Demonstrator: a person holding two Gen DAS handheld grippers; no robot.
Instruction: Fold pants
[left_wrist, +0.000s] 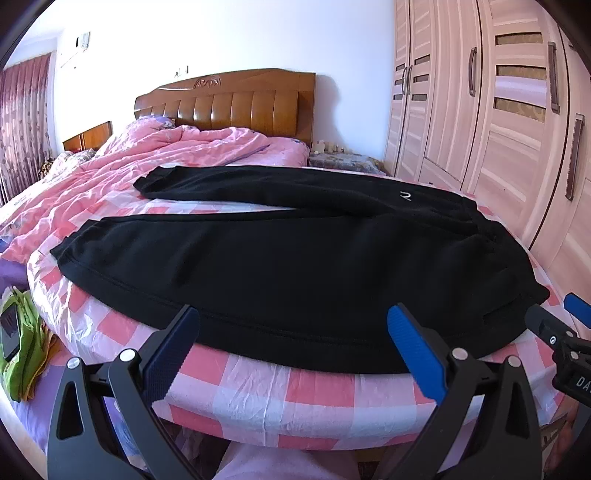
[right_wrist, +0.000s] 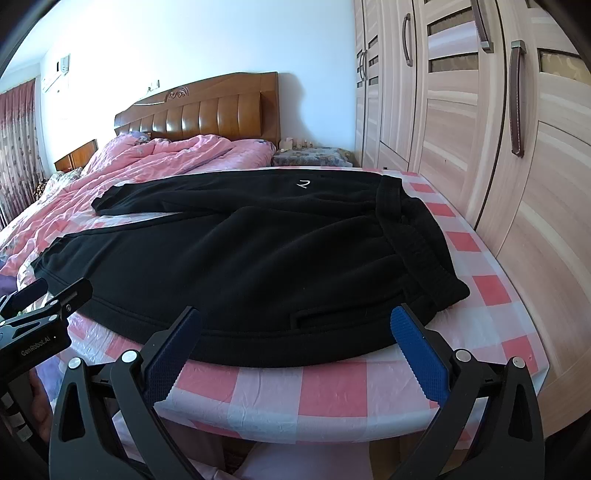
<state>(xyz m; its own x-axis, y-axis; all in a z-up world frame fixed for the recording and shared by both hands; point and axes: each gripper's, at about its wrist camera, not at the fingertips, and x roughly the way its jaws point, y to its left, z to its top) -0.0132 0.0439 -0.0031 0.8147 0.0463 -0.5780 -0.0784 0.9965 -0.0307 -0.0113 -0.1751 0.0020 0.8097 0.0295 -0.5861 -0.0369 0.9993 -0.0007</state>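
A: Start at the fingers. What are the two grippers doing?

B: The left gripper has its blue-padded fingers spread wide with nothing between them, hovering at the near hem of the pants. The right gripper is the same, fingers released and gaping over the near edge of the cloth close to the waistband.

A: Where do the pants lie?

B: Spread flat on a surface under a pink-and-white checked plastic cover, waistband to the right, both legs running left. The legs part towards the cuffs, with a strip of cover showing between them.

A: Any writing?

B: A small white logo on the far leg near the waist, a curved mark, not readable as letters. In the right wrist view the left gripper's body reads "GenRobot.AI". In the left wrist view the other gripper shows "DA", cut off at the edge.

A: And beyond?

B: A bed with a pink quilt, a wooden headboard, and a pale wardrobe on the right.
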